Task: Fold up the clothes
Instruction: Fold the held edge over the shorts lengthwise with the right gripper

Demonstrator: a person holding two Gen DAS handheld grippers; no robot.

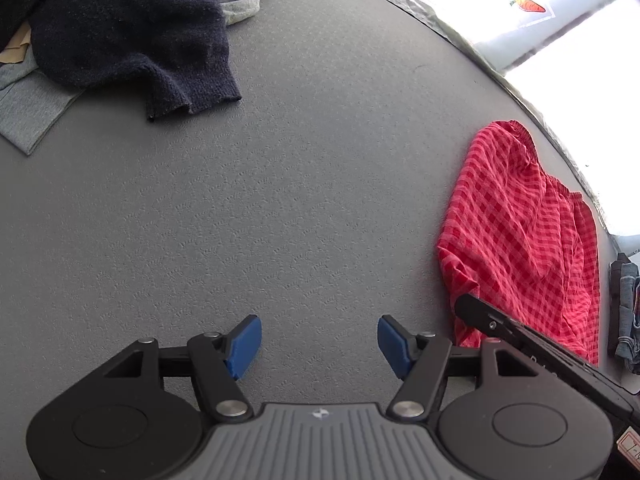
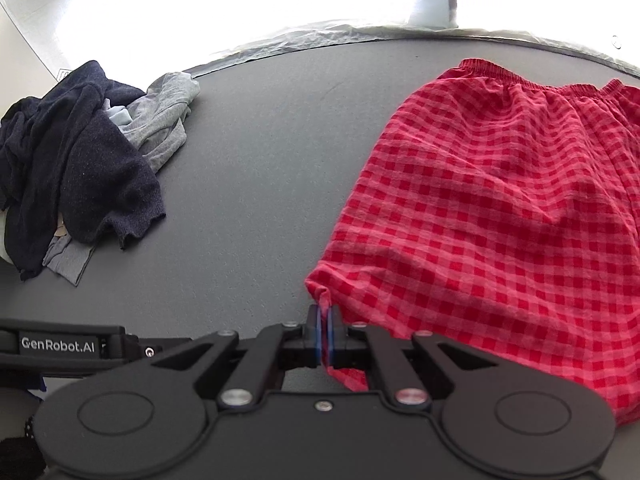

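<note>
Pressed together on a bunched corner of the red gingham shorts, the jaws of the right gripper are seen pinching a small tuft of fabric between the blue pads. By contrast, the jaws of the left gripper are spread wide and nothing is held between them; only bare grey surface is seen beneath.

The shorts are laid out flat toward the right side of the grey table, with the elastic waistband turned toward the far edge and the pinched hem corner at the near edge. A heap of unfolded garments is kept at the far left corner: a navy knit sweater is draped over a light grey top, well apart from the shorts.

A fold of the shorts is judged to be at its start, with one corner secured and the other not yet taken. Several risks can be foreseen. Only a thin tuft is gripped, so it could be pulled out of the pads if the cloth is lifted quickly or dragged against the textured surface. If the corner is carried across by one gripper alone, the fabric is likely to be twisted or bunched and a skewed fold left. The seam and edges could also be misaligned, since wrinkles are already visible across the cloth.
</note>
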